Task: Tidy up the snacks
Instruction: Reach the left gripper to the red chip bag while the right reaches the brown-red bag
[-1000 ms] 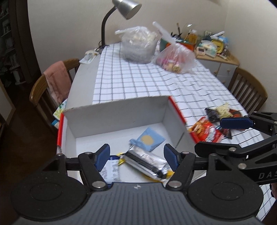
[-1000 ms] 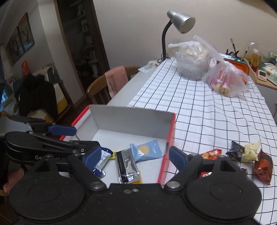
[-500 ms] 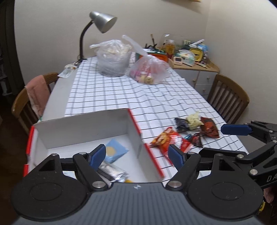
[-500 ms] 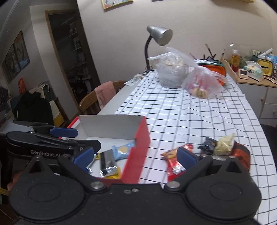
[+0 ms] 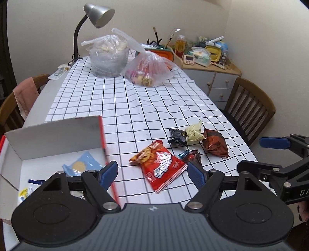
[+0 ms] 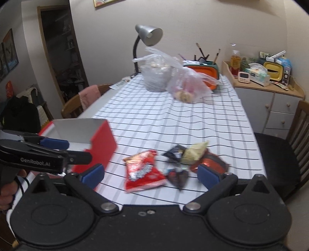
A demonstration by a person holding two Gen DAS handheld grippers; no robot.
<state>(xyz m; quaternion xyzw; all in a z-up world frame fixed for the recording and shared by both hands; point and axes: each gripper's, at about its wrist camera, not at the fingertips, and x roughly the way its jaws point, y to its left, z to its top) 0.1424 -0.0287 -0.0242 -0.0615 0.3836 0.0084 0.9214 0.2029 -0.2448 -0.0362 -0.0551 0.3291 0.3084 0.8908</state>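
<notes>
2 grippers are in front of me, and both stand apart with nothing between the pads. My left gripper [image 5: 152, 174] has just been widening; its blue pads frame the red snack packet [image 5: 161, 166] from above without touching it. My right gripper [image 6: 150, 176] has also just been spreading to its widest, hanging over the same cluster, empty.

The red snack packet lies flat on the checked tablecloth [image 5: 135, 100], glossy, with white lettering and a picture of crisps at its upper end. Just beside its right corner sits a small dark maroon packet [image 5: 192, 155] with a blue-and-white twist end. Beyond that, 3 more wrappers touch one another in a row: a black packet [image 5: 176, 136], a pale yellow-green packet [image 5: 194, 132] and a shiny brown packet [image 5: 215, 143].

To the left stands the open box [image 5: 50, 135], white inside and red outside, on the bare edge of the table beside the cloth. In it I see a light blue packet [image 5: 83, 164] with a yellow disc, and another white wrapper [image 5: 29, 188] partly hidden behind my left gripper.

At the far end of the table are 2 clear plastic bags [image 5: 146, 67] and a grey desk lamp [image 5: 96, 17].
</notes>
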